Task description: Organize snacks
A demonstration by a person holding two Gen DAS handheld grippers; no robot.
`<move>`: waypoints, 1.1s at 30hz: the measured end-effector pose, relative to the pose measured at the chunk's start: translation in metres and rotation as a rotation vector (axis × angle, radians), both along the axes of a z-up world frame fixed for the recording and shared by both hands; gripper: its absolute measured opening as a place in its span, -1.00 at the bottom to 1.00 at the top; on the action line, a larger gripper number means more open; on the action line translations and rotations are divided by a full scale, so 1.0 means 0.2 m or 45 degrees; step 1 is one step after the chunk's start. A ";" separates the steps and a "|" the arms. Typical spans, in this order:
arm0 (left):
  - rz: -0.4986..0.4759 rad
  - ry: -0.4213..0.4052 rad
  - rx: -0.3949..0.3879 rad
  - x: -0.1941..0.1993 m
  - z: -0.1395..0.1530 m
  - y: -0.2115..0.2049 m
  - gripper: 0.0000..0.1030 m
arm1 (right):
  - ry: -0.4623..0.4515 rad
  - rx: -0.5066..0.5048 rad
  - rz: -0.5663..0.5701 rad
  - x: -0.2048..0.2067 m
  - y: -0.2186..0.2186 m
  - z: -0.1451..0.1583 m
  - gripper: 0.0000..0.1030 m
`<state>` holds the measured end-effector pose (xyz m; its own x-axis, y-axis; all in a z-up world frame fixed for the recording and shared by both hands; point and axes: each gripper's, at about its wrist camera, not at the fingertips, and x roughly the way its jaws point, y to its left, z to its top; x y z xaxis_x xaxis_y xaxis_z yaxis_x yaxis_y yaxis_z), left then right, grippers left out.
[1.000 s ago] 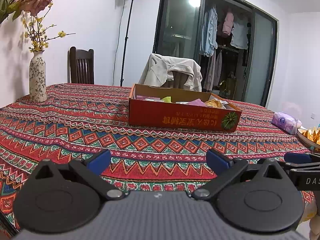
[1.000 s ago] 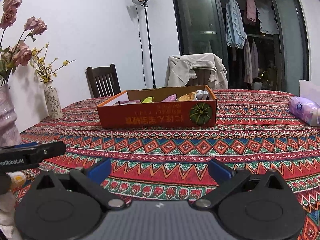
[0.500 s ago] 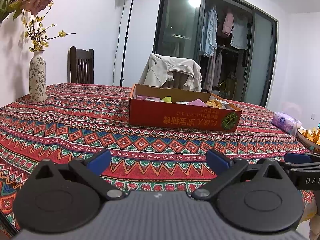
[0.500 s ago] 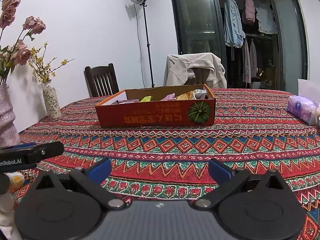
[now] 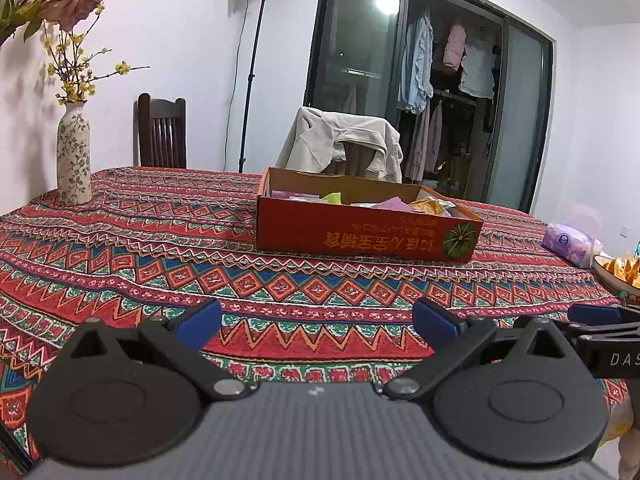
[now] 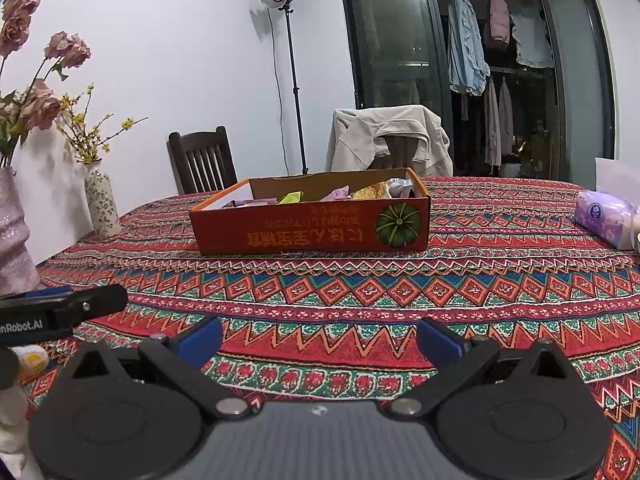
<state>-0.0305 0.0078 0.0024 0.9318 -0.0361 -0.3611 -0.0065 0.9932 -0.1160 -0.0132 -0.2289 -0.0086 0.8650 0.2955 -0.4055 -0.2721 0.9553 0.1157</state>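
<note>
An orange cardboard box [image 5: 360,236] with a pumpkin picture stands mid-table and holds several snack packets [image 5: 394,204]; it also shows in the right wrist view [image 6: 312,228], packets [image 6: 340,194] inside. My left gripper [image 5: 316,320] is open and empty, low over the near tablecloth, well short of the box. My right gripper [image 6: 318,334] is open and empty, likewise near the front edge. Each gripper's finger shows at the side of the other's view.
A patterned red tablecloth [image 5: 160,248] covers the table. A floral vase [image 5: 74,160] stands far left, a larger pink vase [image 6: 12,232] nearer. A purple tissue pack [image 6: 608,216] and a bowl of orange pieces [image 5: 620,270] sit right. Chairs stand behind.
The right wrist view has shifted slightly, the box sitting a little left and nearer. The left gripper has not moved. Both stay open.
</note>
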 end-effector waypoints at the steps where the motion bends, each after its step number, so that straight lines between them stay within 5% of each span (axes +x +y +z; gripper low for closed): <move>1: -0.001 0.000 0.000 0.00 0.00 0.00 1.00 | 0.000 0.000 -0.001 0.00 0.00 0.00 1.00; 33: -0.032 -0.006 -0.024 0.03 0.01 0.01 1.00 | -0.002 0.002 -0.003 0.01 -0.01 0.00 1.00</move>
<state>-0.0242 0.0100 0.0052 0.9323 -0.0664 -0.3555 0.0192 0.9907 -0.1345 -0.0119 -0.2313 -0.0086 0.8665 0.2939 -0.4034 -0.2697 0.9558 0.1170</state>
